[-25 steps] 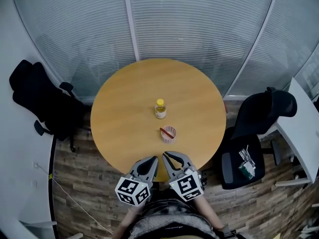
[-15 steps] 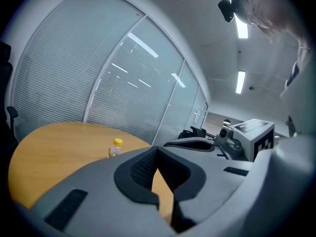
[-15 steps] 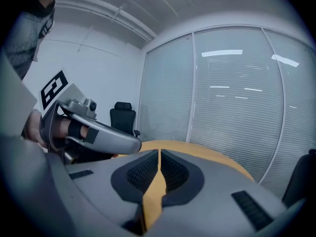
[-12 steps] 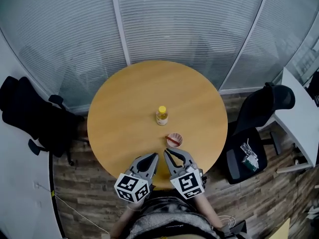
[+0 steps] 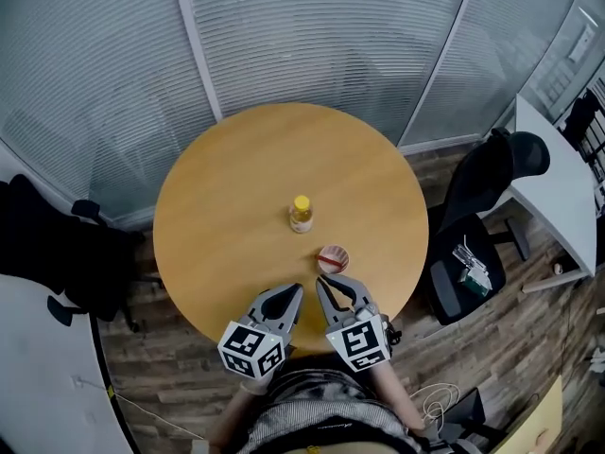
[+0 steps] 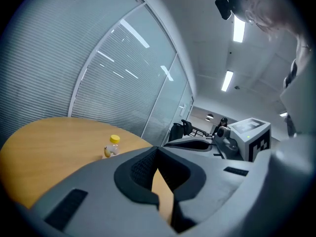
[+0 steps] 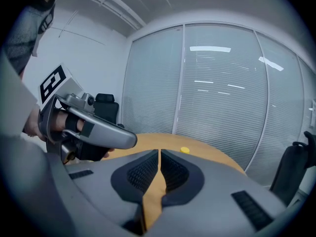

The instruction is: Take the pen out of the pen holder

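Note:
A small pinkish pen holder (image 5: 332, 258) stands on the round wooden table (image 5: 227, 187) near its front edge, with a red pen (image 5: 327, 260) lying across its mouth. My right gripper (image 5: 322, 282) is shut and empty, its tips just short of the holder. My left gripper (image 5: 297, 290) is beside it, also shut and empty. In the left gripper view the left gripper (image 6: 158, 151) has its jaws together. In the right gripper view the right gripper (image 7: 159, 153) also has its jaws together. Both gripper views hide the holder behind the jaws.
A clear bottle with a yellow cap (image 5: 301, 214) stands mid-table beyond the holder; the bottle (image 6: 112, 146) also shows in the left gripper view. Black office chairs stand at left (image 5: 57, 253) and right (image 5: 487, 197). A white desk (image 5: 558, 187) is far right, a blinded glass wall (image 5: 312, 45) behind.
The head view has swung, so table and chairs sit differently in frame. The pen holder now lies closer to my right gripper's tips. Both grippers remain shut side by side.

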